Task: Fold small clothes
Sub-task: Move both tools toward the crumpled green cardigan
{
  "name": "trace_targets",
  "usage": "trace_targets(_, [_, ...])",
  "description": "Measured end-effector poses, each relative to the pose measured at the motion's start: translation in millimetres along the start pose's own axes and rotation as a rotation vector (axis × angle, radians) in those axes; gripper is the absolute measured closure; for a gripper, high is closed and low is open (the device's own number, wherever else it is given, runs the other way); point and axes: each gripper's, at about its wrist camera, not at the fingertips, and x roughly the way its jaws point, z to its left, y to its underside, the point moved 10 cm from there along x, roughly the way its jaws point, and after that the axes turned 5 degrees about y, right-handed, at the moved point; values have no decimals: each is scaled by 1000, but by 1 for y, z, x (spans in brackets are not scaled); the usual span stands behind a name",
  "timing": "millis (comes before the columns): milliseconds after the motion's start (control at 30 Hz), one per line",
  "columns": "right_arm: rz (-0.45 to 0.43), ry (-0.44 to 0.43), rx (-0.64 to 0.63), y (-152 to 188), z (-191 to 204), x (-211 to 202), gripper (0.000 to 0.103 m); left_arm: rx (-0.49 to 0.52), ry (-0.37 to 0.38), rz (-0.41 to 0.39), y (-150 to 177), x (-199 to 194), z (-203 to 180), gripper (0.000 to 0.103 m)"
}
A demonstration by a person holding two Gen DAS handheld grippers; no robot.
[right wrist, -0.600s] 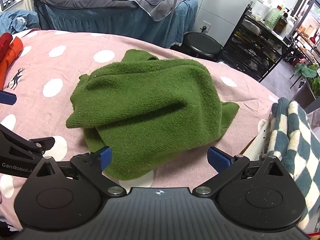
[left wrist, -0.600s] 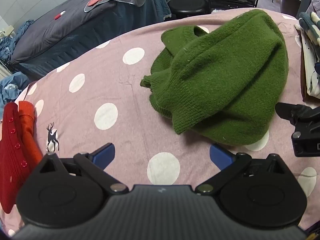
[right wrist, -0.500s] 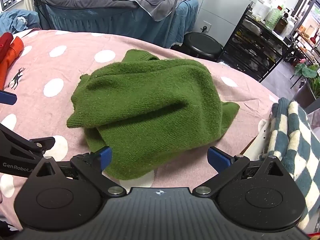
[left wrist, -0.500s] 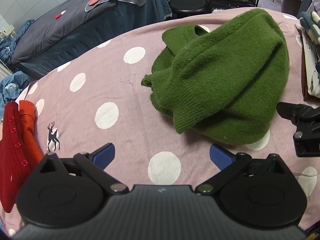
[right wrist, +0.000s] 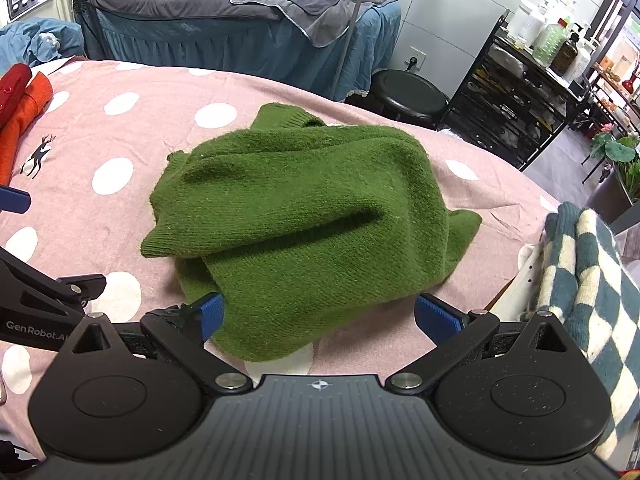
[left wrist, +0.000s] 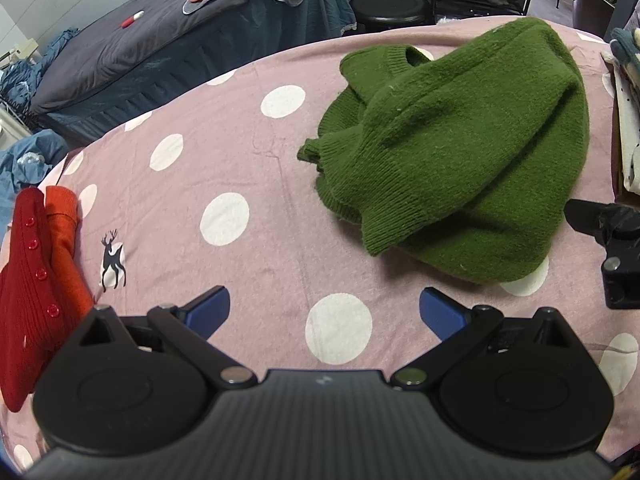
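Green sweater [right wrist: 304, 216] crumpled on the polka-dot sheet [right wrist: 120, 208], untouched.

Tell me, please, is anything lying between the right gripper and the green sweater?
No, nothing visible is in the way. The right gripper has its jaws open right at the near edge of the green sweater, with only the dotted pink cloth beneath.

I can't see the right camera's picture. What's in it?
A crumpled green sweater lies on a pink sheet with white dots. The right claw is open just over its near edge, touching nothing. A checkered cloth sits to the right, red clothes far left.
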Motion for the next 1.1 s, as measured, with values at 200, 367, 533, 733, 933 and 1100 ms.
trace_targets(200, [-27,-5,10,-3,3,-2,0,-25,13,29,5,1,2,0])
trace_targets(367, [-16,-24,16,-2,5,-5,0,-29,-3,29,7,0,5,0])
trace_targets(533, [-28,-39,26,-3,6,-7,0,-38,7,10,7,1,4,0])
trace_targets(733, [-30,-35,24,-3,6,-6,0,-34,-7,6,8,1,5,0])
trace_targets(933, [-36,-47,37,-4,6,-10,0,-37,-3,14,11,2,5,0])
trace_targets(1100, [-19,-24,16,-1,7,-9,0,-42,2,15,12,2,5,0])
